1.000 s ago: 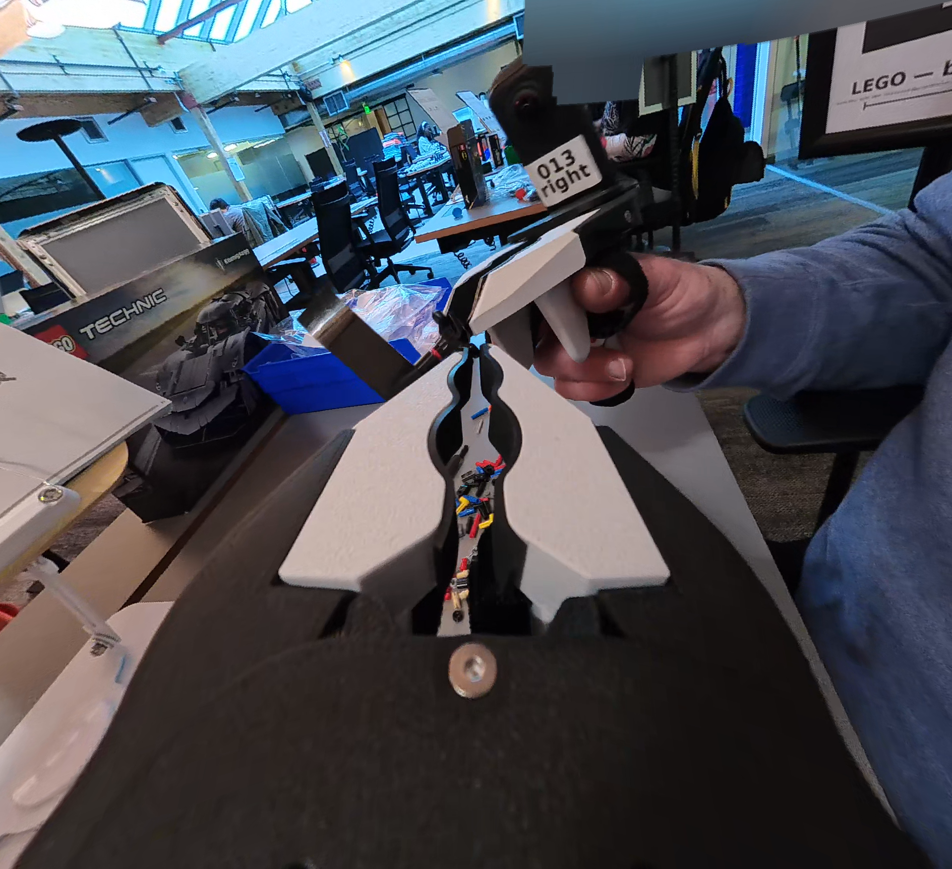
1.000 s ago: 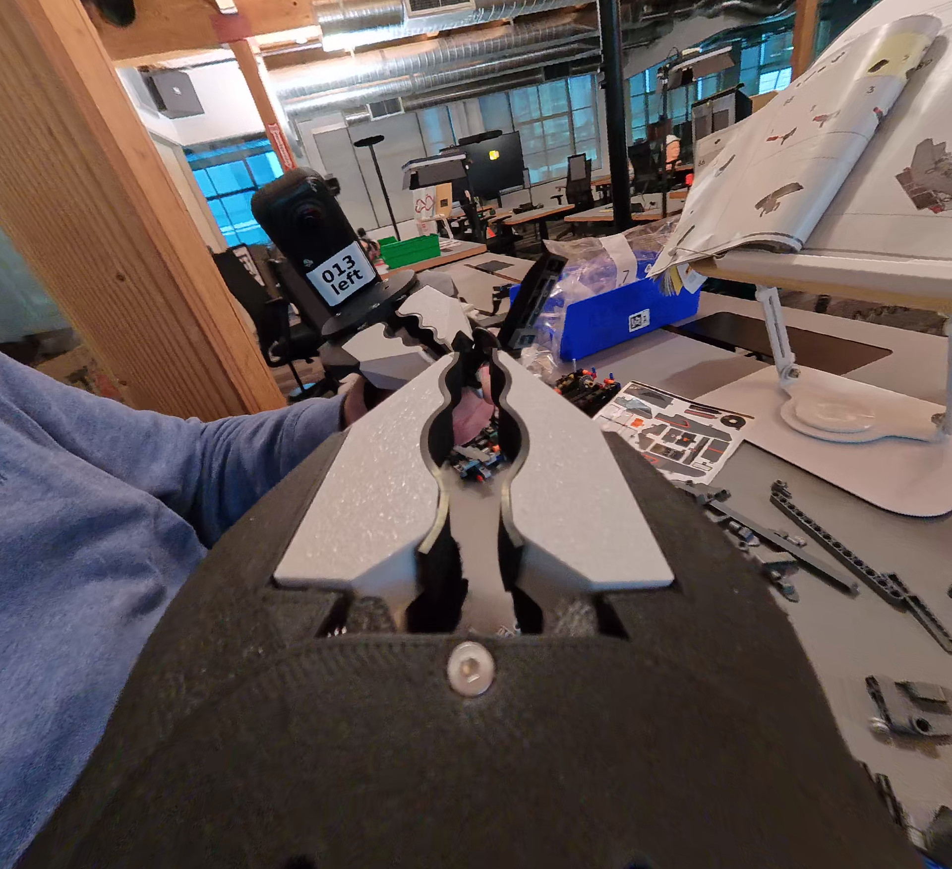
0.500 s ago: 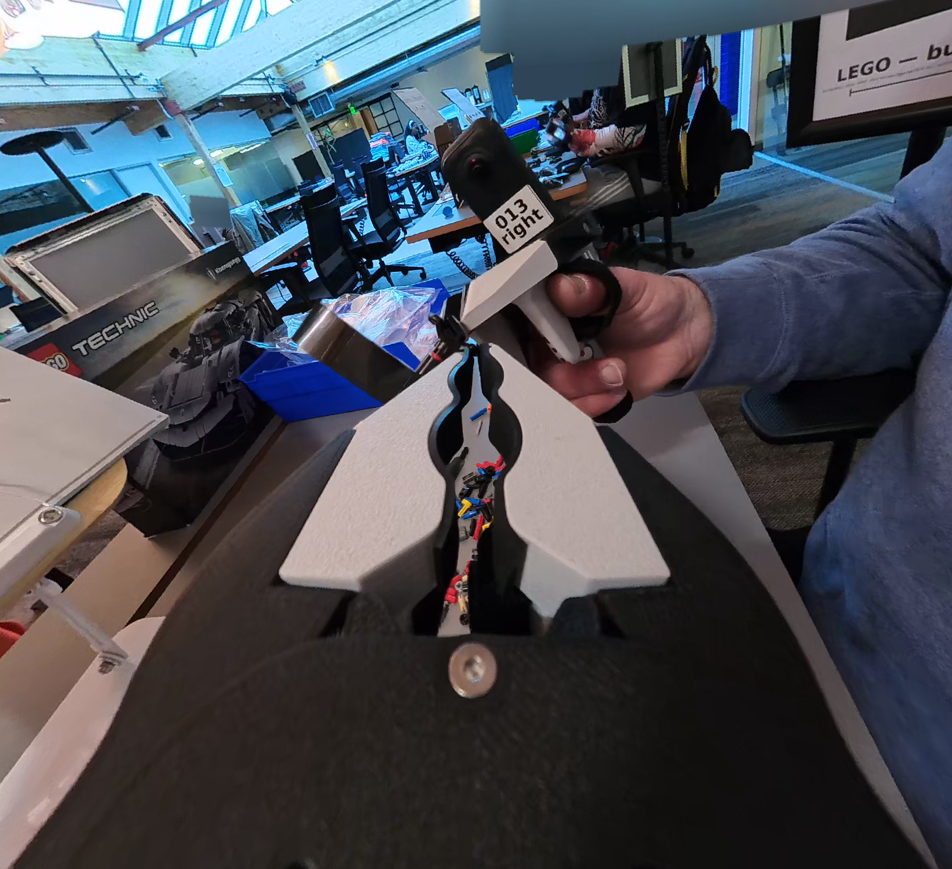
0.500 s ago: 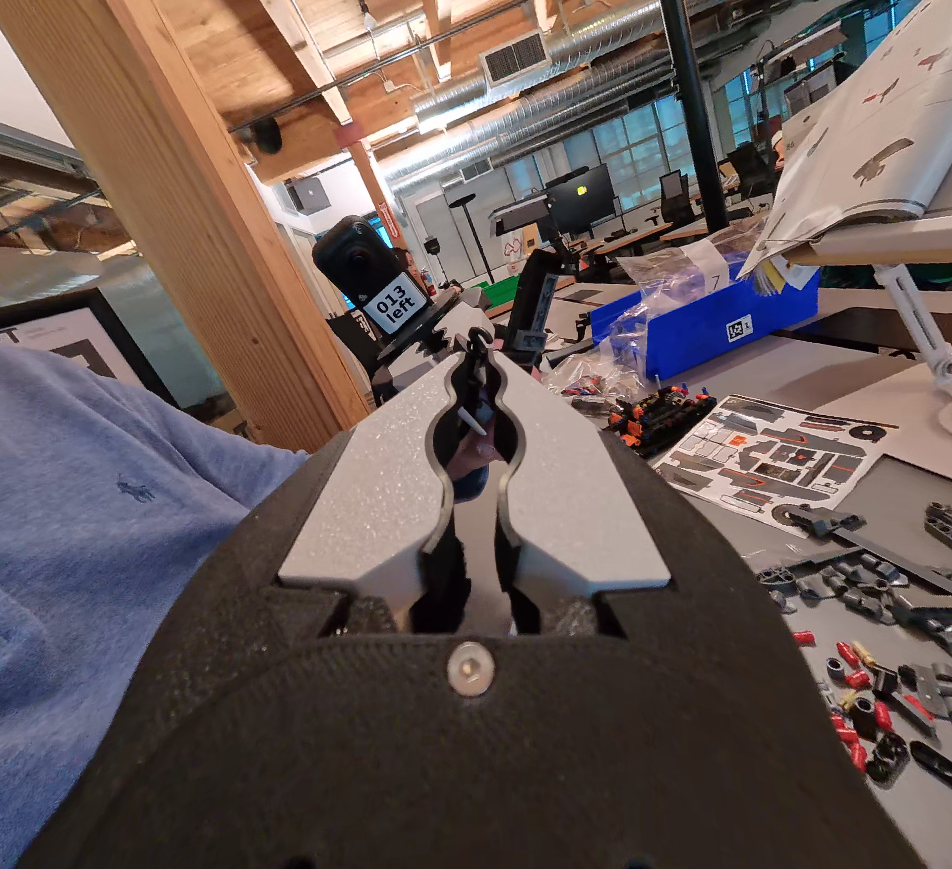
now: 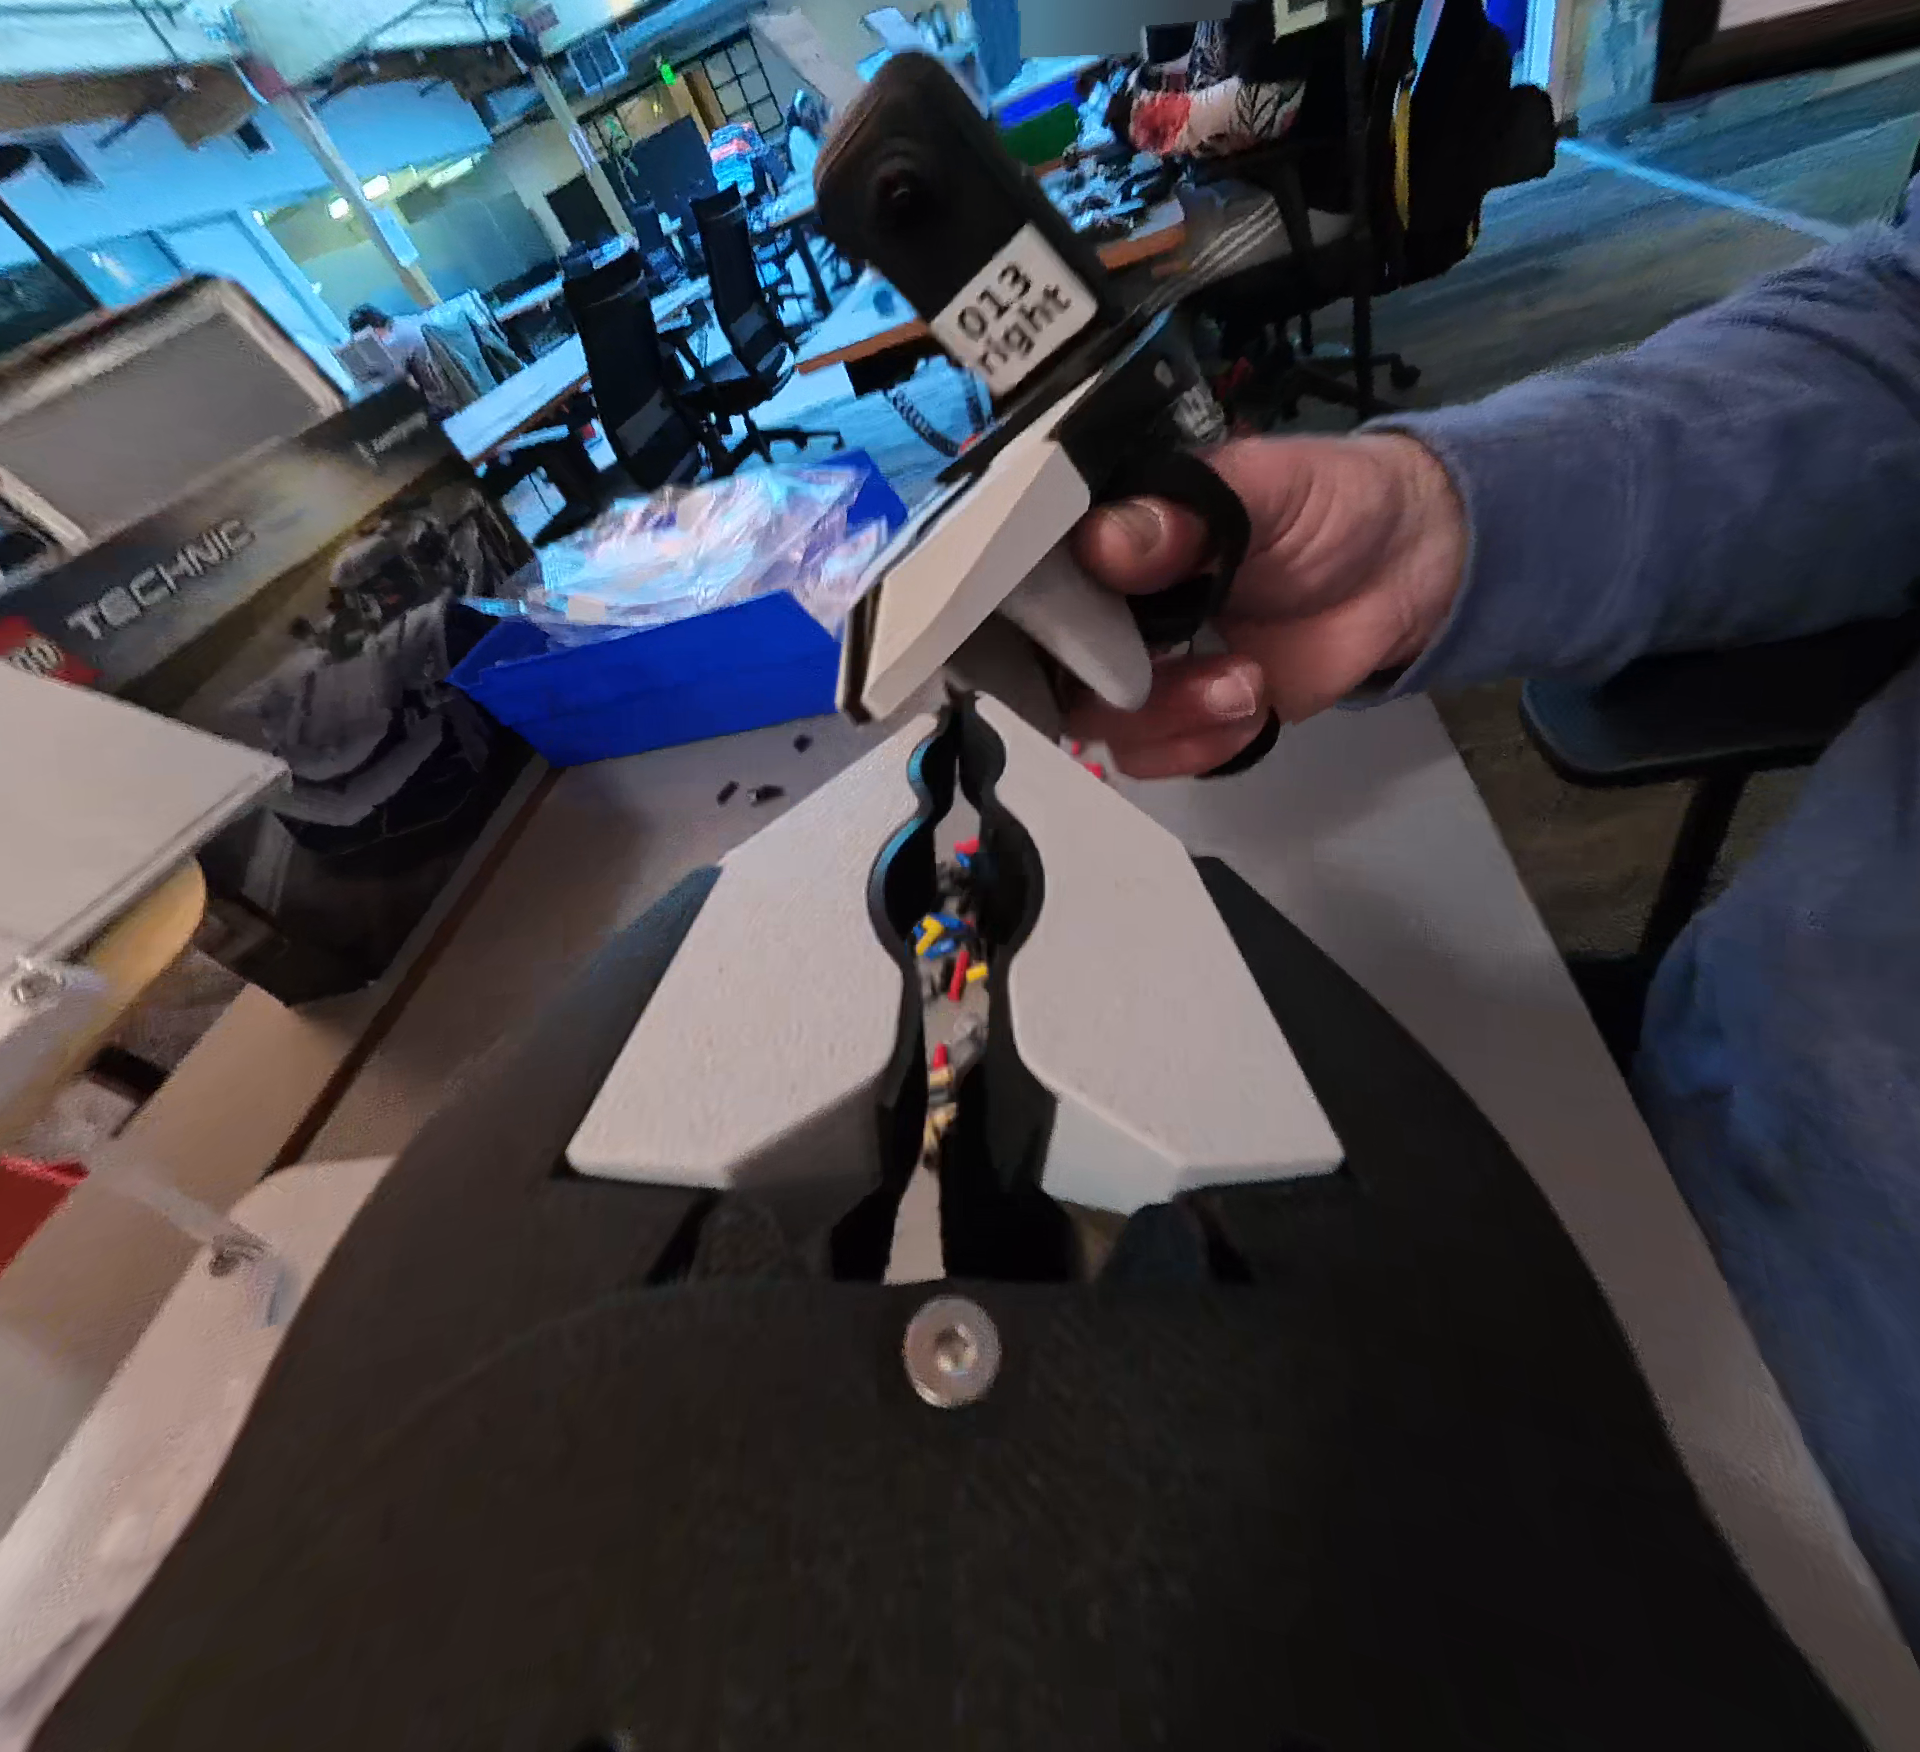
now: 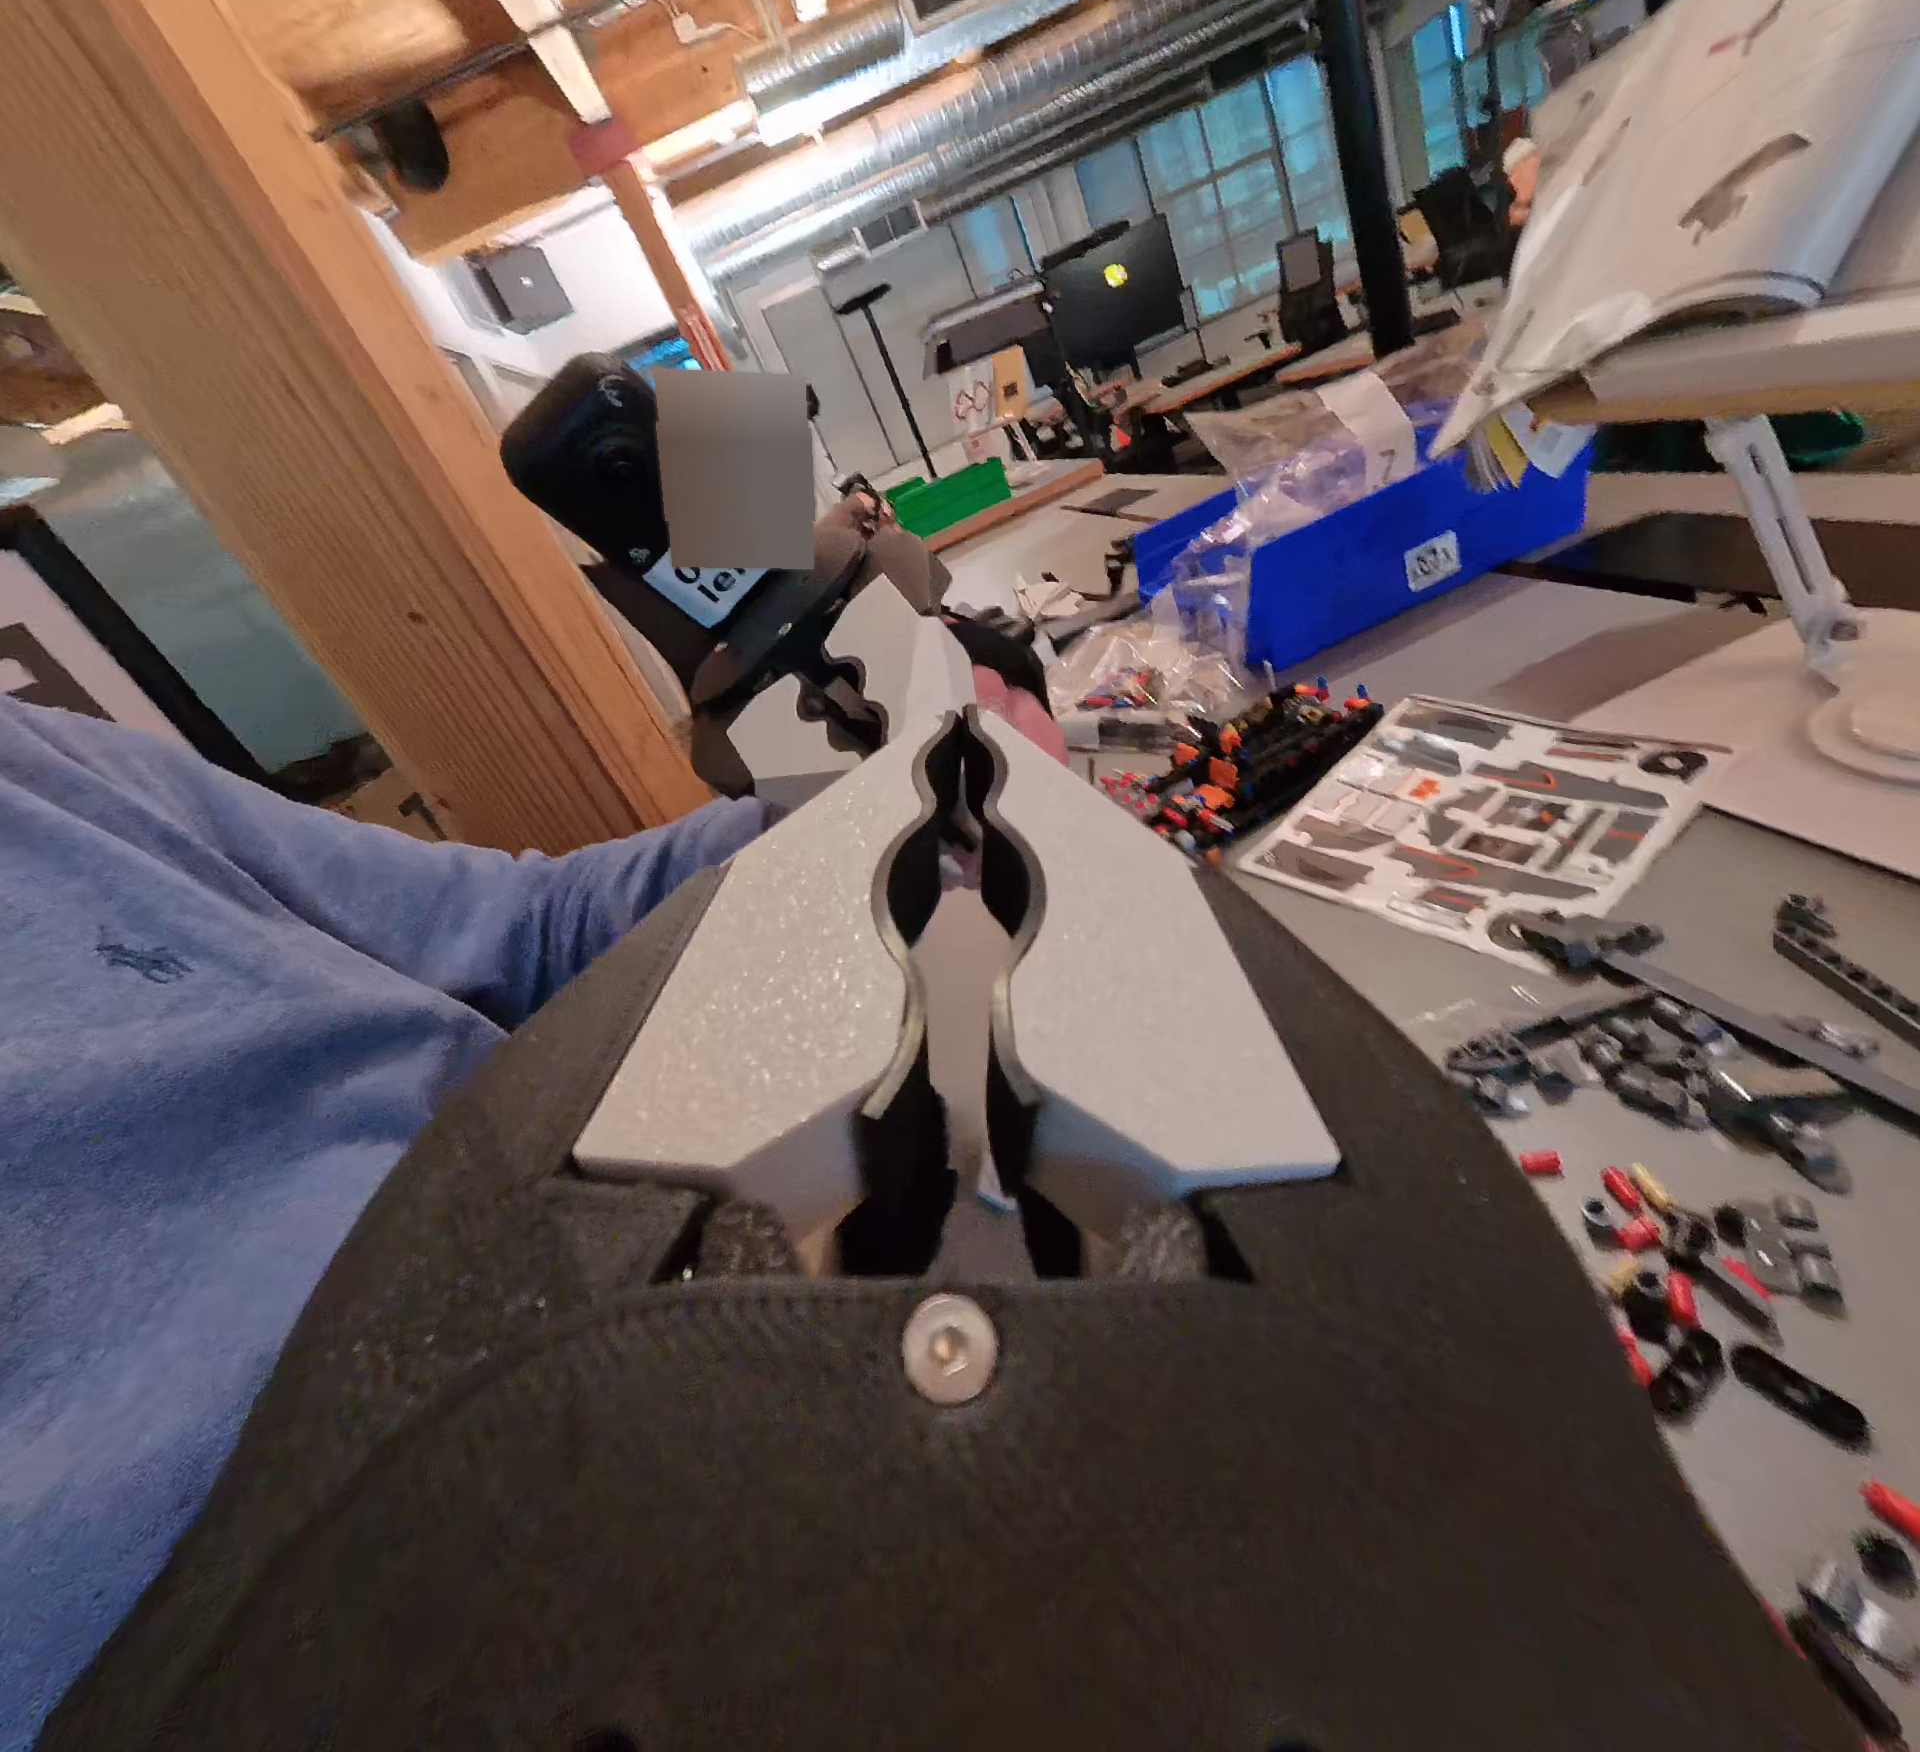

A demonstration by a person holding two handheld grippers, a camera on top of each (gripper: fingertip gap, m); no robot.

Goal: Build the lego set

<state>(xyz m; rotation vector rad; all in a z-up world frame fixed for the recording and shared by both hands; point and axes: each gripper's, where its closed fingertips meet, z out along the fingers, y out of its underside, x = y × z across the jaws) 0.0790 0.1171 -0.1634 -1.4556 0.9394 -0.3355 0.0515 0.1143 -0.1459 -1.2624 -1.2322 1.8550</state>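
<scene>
Blue bin (image 6: 1382, 549) holds clear plastic bags (image 6: 1262, 497) (crumpled), on table (image 6: 1621, 653).

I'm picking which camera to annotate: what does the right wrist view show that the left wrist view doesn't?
Only the right wrist view shows the sticker sheet, the part-built black and orange model beside it, the long black beams and the instruction booklet on its stand. Only the left wrist view shows the set's box and the person's right hand around the right gripper's handle. Both show the blue bin of plastic bags, loose small coloured pieces on the grey table, and the other gripper opposite.
</scene>
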